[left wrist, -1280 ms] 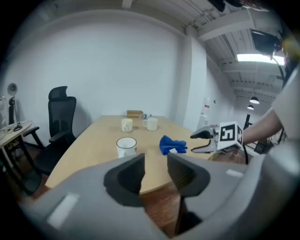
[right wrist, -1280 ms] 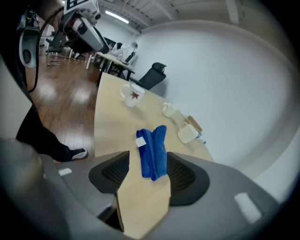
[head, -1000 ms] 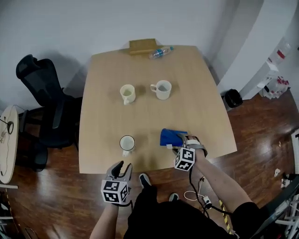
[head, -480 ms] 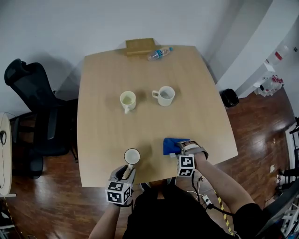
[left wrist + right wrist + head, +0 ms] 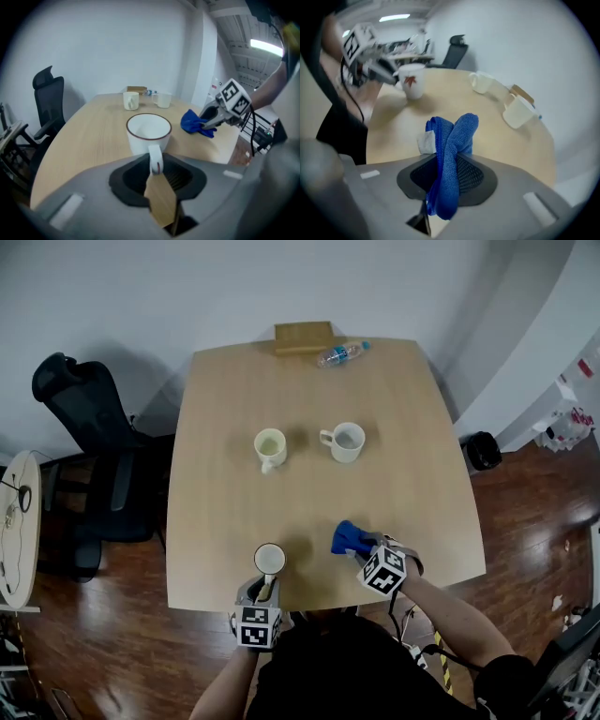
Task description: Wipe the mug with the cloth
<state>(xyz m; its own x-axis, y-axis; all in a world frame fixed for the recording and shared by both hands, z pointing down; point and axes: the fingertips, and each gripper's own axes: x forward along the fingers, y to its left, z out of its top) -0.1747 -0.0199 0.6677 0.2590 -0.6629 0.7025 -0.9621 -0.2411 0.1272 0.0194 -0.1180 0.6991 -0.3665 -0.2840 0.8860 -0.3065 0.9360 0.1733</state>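
A white mug (image 5: 269, 558) with a dark rim stands near the front edge of the wooden table (image 5: 216, 493), its handle (image 5: 155, 158) turned toward me. My left gripper (image 5: 263, 590) reaches in from the table edge; its jaws have just been closing, and they now pinch the handle. To the right a blue cloth (image 5: 348, 538) is bunched up between the jaws of my right gripper (image 5: 365, 549), which have just been closing on it. In the right gripper view the cloth (image 5: 451, 143) stands up in a fold out of the jaws, and the mug (image 5: 412, 80) shows at the far left.
Two more pale mugs (image 5: 270, 446) (image 5: 347, 441) stand mid-table. A water bottle (image 5: 342, 353) and a wooden box (image 5: 304, 337) lie at the far edge. A black office chair (image 5: 89, 427) stands to the left and a small black bin (image 5: 485, 450) to the right.
My left gripper came forward and down from off the table edge to the mug's handle and closed on it. The right gripper's jaws closed on the cloth and gathered it into a bunch.
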